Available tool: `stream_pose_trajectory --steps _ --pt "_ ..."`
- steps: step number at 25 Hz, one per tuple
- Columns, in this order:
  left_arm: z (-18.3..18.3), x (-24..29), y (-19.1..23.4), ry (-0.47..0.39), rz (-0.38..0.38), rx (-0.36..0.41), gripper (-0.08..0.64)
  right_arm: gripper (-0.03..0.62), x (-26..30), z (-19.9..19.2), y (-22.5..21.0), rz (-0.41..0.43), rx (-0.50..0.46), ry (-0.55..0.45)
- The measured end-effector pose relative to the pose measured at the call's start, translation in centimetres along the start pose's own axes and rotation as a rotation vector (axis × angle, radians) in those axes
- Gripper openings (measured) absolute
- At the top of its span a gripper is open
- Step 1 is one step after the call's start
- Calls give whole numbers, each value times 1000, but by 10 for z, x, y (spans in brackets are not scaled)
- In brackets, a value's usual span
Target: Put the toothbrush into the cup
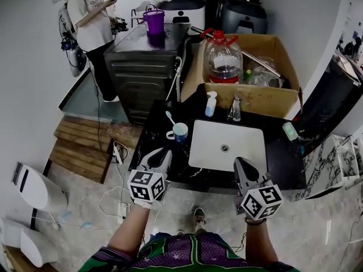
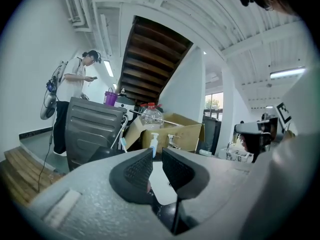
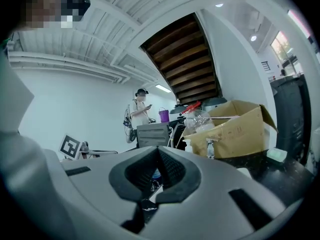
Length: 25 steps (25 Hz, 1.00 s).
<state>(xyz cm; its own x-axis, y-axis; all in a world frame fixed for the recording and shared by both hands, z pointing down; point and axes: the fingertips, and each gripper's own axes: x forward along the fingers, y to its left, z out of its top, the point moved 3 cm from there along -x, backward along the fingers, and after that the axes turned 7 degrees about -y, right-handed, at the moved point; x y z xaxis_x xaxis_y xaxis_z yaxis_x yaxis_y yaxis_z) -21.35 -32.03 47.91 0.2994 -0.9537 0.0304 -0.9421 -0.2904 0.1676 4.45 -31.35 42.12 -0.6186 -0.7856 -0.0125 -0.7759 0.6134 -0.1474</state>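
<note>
Toothbrush (image 1: pixel 170 118) looked already in the cup (image 1: pixel 180 132), leaning out up-left, and the cup sat just left of the sink (image 1: pixel 244 140). Left gripper (image 1: pixel 160 152) hung near it, jaws slightly parted and empty. Right gripper (image 1: pixel 243 163) was pinched closed on nothing. Best play, I'd say: draw the left one straight back, clear of that handle.

Cup (image 1: pixel 180 132): pale blue, white handle on its left side, upright on black worktop (image 1: pixel 148 143), just left of white sink (image 1: pixel 244 137). Toothbrush (image 1: pixel 170 118): white, standing in cup, leaning up-left above rim.
</note>
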Motion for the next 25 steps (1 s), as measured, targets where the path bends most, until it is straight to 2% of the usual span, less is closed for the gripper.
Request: stream_pose_trajectory --steps 12,17,25 --pt "30 -59 -60 -60 -153 4 66 3 -59 -2 26 -89 -11 -17" --pt "47 -73 -84 -74 -228 70 66 2 -78 8 28 -128 -36 -33" --pt "60 -74 -95 -99 -230 128 64 2 -111 22 8 -200 -59 -61"
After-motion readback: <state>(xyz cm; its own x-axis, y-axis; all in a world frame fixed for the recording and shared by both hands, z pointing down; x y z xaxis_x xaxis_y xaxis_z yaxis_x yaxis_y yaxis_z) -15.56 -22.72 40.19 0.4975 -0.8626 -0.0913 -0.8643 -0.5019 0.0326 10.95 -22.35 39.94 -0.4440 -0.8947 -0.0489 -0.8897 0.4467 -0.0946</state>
